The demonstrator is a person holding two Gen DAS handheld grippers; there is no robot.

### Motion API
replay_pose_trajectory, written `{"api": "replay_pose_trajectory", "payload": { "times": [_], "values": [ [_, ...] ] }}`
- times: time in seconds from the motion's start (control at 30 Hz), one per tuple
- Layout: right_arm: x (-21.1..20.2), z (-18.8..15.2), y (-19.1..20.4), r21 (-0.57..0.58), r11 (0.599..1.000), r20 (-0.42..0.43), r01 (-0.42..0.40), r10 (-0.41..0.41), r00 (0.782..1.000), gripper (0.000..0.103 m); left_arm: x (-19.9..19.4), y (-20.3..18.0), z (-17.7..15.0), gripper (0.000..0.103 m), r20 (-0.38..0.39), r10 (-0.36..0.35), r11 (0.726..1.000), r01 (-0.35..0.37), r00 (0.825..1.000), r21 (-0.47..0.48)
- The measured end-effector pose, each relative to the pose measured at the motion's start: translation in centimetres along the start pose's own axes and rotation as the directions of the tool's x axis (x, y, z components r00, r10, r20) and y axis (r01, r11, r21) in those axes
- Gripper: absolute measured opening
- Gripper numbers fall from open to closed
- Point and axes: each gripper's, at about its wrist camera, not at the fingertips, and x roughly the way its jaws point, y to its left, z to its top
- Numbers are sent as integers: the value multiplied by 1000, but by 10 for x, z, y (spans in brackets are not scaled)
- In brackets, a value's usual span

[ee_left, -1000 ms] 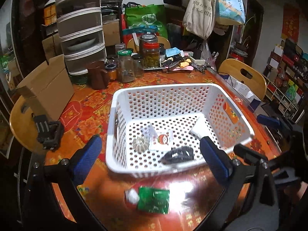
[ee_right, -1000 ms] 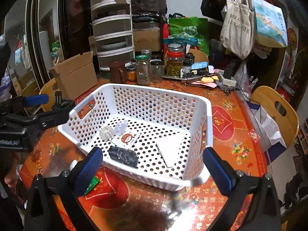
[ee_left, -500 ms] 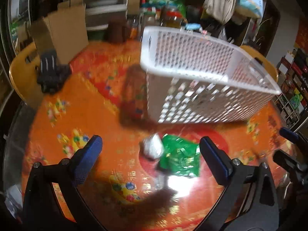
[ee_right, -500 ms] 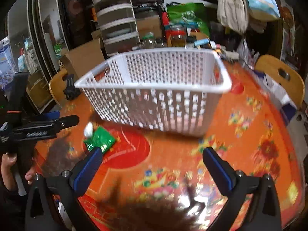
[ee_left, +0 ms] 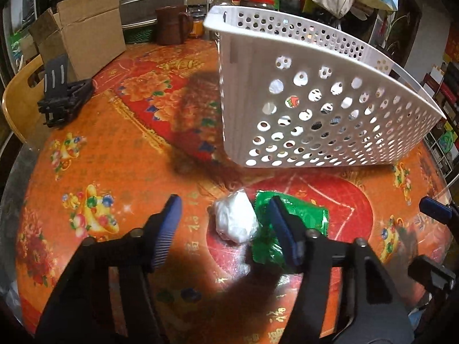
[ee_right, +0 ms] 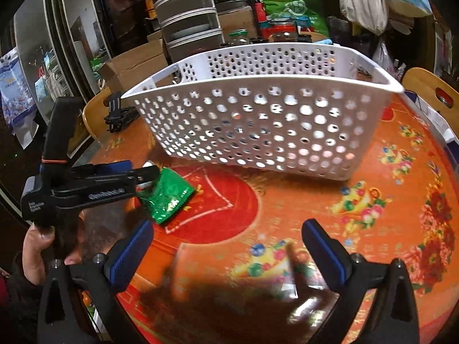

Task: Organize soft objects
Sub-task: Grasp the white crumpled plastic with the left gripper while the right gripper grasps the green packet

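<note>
Left tool (ee_left: 223, 226) half-closed, jaws just closing around crumpled white plastic wad (ee_left: 236, 220) and glossy green foil packet (ee_right: 166, 193), contact unclear. Right tool (ee_right: 226, 250) wide, empty. Perforated white basket (ee_left: 315, 109) just beyond on glossy floral desk (ee_left: 114, 143); contents obscured.

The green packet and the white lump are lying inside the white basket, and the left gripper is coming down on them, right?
Not quite. The green packet and white lump lie on the table in front of the white basket, outside it. The left wrist view shows this. The left gripper is indeed around them.
</note>
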Motion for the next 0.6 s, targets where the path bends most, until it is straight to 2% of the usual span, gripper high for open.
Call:
{"api": "replay_pose_trajectory", "payload": {
  "times": [0.03,0.1,0.13,0.3,0.6],
  "values": [
    [3,1,5,-14,1000,-2,-8,8,1000,102,2,-1,0,50,-1,-1,1000,1,1000,5],
    [10,3,15,-37,999,-11,-13,13,1000,102,6,-1,-1,33,-4,-7,1000,7,1000,8],
    [16,5,21,-50,999,-21,-22,21,1000,102,7,0,-1,28,-7,-14,1000,14,1000,7],
    [42,13,46,-98,992,-66,-75,68,995,100,8,16,-1,27,0,-33,999,33,999,-18],
    [85,23,75,-178,981,-140,-72,47,989,95,5,54,-5,27,5,-27,997,27,1000,-72]
  ]
}}
